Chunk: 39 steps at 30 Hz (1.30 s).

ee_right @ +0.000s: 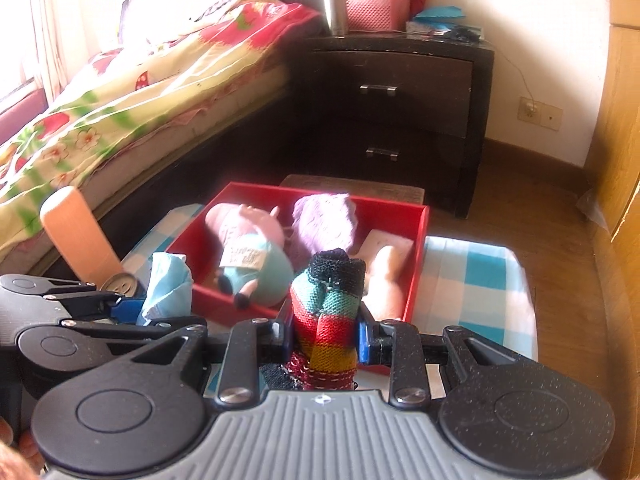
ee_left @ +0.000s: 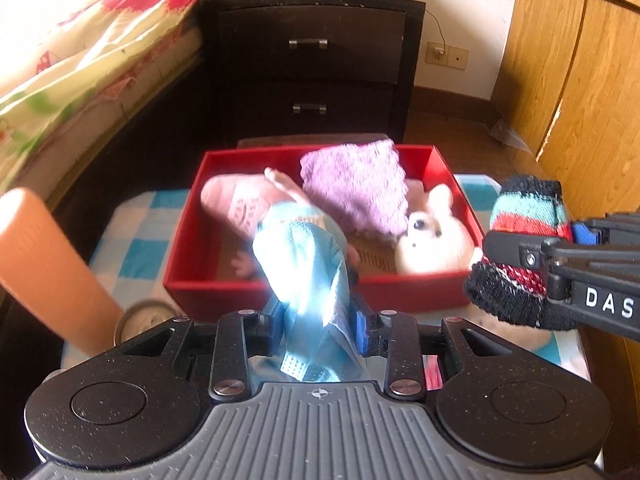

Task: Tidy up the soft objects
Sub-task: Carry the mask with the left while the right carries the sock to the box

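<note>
Here, two handheld grippers hover low in the frame over a small table covered with a blue and white checked cloth (ee_right: 480, 280). At the bottom centre of the left wrist view, the left gripper (ee_left: 316, 320) is clamped on a light blue cloth (ee_left: 308, 264), which bunches up between its blue pads and stands in front of a red box (ee_left: 400, 292). At the right edge of that same view, the right gripper (ee_left: 532, 256) is closed tight on a striped knitted sock (ee_left: 524, 208) in black, red and teal. In the right wrist view the same sock (ee_right: 328, 312) rises between the right gripper's (ee_right: 326, 334) pads at lower centre, just at the near wall of the box (ee_right: 416, 264). The box sits open in the middle of both views and holds a pink pig toy (ee_right: 248, 248) in a blue dress on the left, a purple fuzzy cloth (ee_left: 356, 188) leaning at the back, and a pale plush animal (ee_left: 432, 240) on the right. An orange cylinder (ee_right: 76, 236) and a metal can (ee_right: 120, 286) stand at the left, beside the box. A bed with a flowered cover (ee_right: 120, 120) fills the upper left, and a dark nightstand (ee_right: 400, 92) stands at upper centre.
</note>
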### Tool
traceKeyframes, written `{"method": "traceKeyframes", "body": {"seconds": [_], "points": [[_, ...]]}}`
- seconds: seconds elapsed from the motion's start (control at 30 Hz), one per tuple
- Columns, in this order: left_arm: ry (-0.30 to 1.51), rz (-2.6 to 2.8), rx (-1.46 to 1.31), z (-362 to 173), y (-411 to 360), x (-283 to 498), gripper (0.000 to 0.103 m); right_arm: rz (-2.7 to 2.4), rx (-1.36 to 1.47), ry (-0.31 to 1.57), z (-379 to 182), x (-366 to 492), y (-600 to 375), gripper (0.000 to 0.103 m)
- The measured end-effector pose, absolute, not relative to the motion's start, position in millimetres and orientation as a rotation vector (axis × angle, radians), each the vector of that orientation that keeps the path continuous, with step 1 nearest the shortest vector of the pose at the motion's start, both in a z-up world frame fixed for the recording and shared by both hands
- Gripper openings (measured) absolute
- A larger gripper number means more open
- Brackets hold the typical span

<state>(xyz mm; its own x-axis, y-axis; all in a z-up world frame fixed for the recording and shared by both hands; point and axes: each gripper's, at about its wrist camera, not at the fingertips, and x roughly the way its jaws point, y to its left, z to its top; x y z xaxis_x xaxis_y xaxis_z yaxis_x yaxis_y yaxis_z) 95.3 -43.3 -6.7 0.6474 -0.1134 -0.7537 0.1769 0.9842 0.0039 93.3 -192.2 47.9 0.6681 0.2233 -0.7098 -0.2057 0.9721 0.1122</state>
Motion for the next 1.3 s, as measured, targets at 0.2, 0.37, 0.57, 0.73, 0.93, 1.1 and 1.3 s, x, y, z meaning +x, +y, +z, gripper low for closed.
{"method": "traceKeyframes", "body": {"seconds": [0.2,0.37,0.57,0.73,0.93,1.1,1.3], "points": [[0.845,-0.143,0.083,-7,-42,119,0.034,0.215,0.03,0.797,45,113,-197,0.007],[0.842,-0.126,0.081,-9,-39,137,0.035,0.192,0.023,0.791,41,132,-200,0.007],[0.821,-0.098,0.085,-8,-34,157,0.036,0.18,0.012,0.767,36,155,-200,0.007],[0.807,-0.1,0.065,-7,-30,178,0.036,0.177,0.026,0.766,23,175,-201,0.007],[0.792,-0.09,0.093,-1,-35,202,0.039,0.19,0.023,0.767,10,192,-195,0.007],[0.786,-0.085,0.125,-1,-40,210,0.065,0.196,0.011,0.749,8,199,-191,0.013],[0.775,-0.043,0.114,1,-31,205,0.071,0.158,-0.002,0.702,10,195,-190,0.057]]}}
